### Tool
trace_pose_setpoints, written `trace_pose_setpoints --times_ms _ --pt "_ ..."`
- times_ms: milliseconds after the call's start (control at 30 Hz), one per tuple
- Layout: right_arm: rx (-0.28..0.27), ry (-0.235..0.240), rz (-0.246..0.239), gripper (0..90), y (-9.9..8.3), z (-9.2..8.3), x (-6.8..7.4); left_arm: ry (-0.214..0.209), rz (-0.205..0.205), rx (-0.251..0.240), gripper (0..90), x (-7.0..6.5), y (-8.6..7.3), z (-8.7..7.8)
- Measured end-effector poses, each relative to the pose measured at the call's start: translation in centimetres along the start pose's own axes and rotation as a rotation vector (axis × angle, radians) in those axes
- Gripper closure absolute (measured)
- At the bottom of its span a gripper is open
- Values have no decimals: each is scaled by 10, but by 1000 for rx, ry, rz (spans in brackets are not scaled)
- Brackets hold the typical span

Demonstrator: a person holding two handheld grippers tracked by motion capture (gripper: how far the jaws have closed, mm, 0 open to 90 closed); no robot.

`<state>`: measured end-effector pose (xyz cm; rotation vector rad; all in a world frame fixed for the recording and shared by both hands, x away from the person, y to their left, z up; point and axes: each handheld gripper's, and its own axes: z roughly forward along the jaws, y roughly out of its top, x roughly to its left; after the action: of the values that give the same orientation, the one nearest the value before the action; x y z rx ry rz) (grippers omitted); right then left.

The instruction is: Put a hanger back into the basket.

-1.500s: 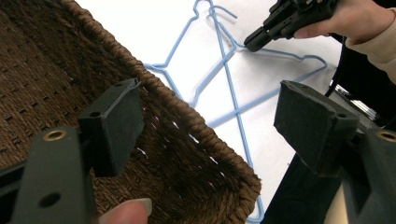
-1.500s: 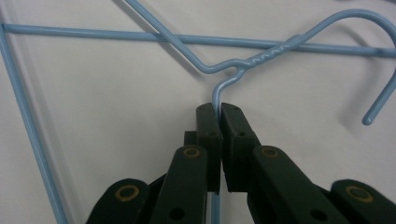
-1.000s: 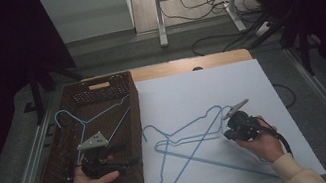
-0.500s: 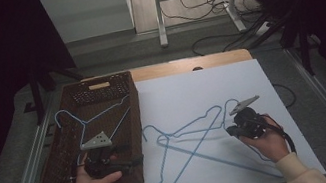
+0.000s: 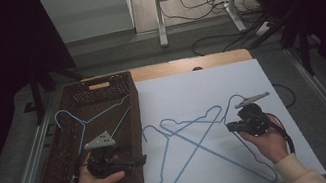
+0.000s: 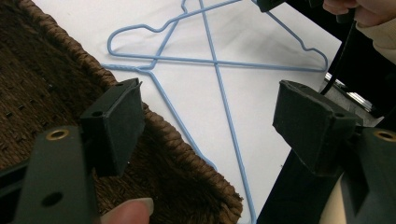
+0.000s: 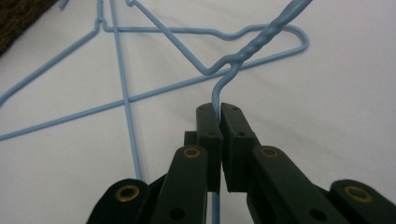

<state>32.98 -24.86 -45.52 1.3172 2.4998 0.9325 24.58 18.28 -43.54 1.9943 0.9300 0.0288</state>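
Blue wire hanger (image 7: 243, 56) is clamped near its neck by the right gripper (image 7: 219, 109), ready for lifting, while the left gripper (image 6: 210, 112) waits open over the brown wicker basket (image 6: 42, 79).

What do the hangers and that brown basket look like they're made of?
Hanger in the right gripper: thin wire, likely metal with a smooth light-blue coating, twisted at the neck. Basket: dark brown woven wicker or rattan, matte, with a visible weave.
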Motion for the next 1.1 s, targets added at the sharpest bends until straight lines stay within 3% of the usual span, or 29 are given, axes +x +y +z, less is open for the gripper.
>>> trace_pose_setpoints --times_ms 333,600,867,1100 --pt "19 21 74 871 -8 6 1 4 -3 -9 249 0 0 -3" --pt "79 5 99 866 -17 20 3 11 1 -28 250 -2 2 -8" --pt "119 27 124 860 -24 29 7 -15 30 -33 251 -21 9 -4" --pt "101 85 147 881 -25 25 9 -52 67 15 251 -40 18 17"
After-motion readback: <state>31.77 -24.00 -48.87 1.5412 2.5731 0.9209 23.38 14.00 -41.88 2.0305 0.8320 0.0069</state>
